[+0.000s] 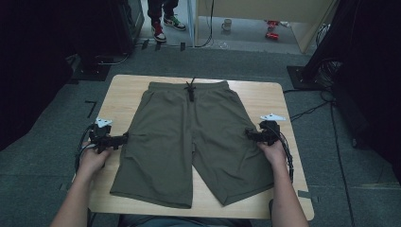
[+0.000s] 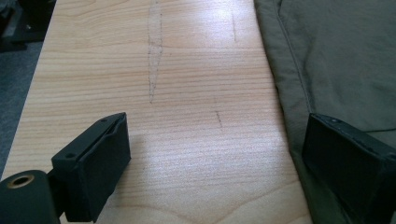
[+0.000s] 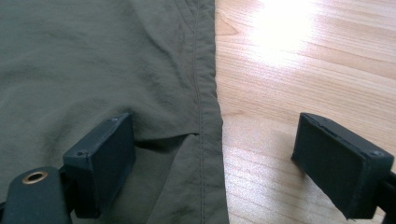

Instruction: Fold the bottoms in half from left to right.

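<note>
Olive-green fabric shorts (image 1: 189, 137) lie flat on the pale wooden table (image 1: 123, 92); left gripper (image 1: 124, 139) and right gripper (image 1: 249, 134) gape wide at the side seams, grasping nothing, jaw tips cropped.

Beyond the grippers, on grey carpet past the wooden table (image 1: 283, 101): white mug (image 1: 227, 24), red cans (image 1: 272, 28), a bystander's sneakers (image 1: 159, 31). Right of the right gripper, black cables (image 1: 312, 109) trailing over the floor.
</note>
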Tool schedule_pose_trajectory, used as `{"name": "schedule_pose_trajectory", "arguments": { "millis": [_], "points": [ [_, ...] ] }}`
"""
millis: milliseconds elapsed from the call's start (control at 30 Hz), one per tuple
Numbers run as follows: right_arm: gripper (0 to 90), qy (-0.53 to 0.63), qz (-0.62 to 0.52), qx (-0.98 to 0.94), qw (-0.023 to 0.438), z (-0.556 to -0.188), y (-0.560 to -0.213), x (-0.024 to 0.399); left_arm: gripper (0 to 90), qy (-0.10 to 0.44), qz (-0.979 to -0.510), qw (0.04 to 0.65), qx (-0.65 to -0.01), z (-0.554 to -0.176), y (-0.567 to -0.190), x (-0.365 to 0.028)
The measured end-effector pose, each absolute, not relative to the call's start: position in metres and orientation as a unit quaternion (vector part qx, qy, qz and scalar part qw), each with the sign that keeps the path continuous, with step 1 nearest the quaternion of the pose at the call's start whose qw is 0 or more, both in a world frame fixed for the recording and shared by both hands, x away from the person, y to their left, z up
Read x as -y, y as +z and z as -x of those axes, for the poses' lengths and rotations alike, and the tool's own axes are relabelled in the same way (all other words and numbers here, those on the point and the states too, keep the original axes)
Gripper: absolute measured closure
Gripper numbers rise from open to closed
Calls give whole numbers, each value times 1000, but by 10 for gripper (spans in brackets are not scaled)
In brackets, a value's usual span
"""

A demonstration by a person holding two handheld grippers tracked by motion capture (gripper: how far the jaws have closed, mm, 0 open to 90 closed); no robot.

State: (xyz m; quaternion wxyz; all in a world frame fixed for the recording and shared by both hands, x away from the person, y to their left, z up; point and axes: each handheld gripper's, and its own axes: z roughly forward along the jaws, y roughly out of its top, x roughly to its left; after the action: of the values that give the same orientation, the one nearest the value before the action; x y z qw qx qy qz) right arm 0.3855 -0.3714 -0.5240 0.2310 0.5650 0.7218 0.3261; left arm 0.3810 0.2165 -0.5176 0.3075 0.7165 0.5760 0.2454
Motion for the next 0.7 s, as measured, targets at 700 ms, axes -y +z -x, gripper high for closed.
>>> {"name": "schedule_pose_trajectory", "arguments": {
  "millis": [700],
  "points": [
    [130, 323, -575, -714, 235, -384, -524, 369, 135, 233, -738, 313, -551, -382, -516, -219]
  ]
}}
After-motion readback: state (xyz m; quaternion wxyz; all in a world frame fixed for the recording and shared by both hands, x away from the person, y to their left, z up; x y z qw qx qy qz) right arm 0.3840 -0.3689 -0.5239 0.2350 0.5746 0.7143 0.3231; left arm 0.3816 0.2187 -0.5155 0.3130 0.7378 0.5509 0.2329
